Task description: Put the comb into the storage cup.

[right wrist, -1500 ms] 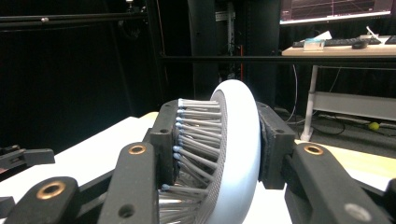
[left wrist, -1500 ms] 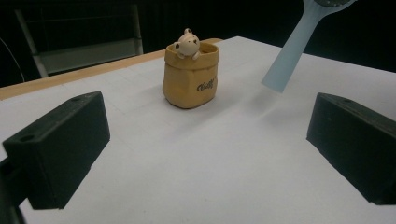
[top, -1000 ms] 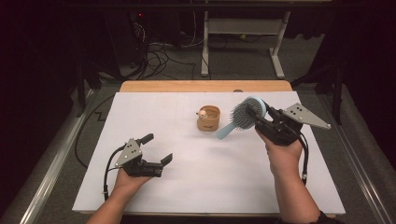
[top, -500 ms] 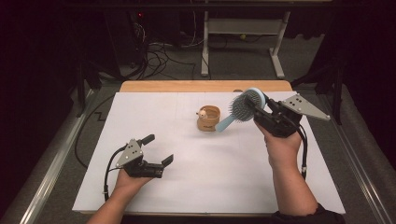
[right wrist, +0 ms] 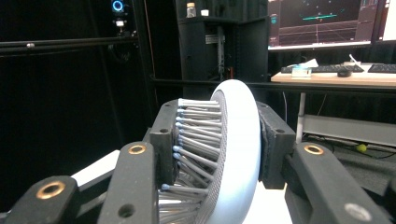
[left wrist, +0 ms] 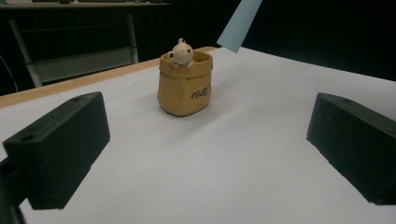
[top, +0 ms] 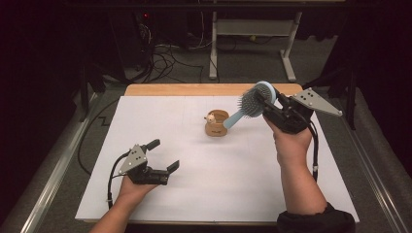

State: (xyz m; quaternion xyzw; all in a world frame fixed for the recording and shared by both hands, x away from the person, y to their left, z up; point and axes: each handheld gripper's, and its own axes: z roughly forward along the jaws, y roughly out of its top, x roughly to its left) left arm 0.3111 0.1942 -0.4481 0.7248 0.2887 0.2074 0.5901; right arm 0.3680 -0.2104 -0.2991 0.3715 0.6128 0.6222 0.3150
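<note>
White-covered worktop [top: 194, 194], dark room behind. Item: hairbrush [top: 252, 104], pale blue, clamped at the head by the right tool [top: 272, 104], jaws closed on it, held clear above the worktop. Long axis: handle slanted down and away from that tool toward a tan pouch [top: 216, 124], handle tip just beside its rim. Left tool [top: 163, 155]: jaws apart, nothing held, well apart from the pouch.

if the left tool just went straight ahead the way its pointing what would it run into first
Most likely the small tan pot with the bear figure, standing between the open jaws' line of sight across bare white table cover; exact depth is hard to judge.
</note>
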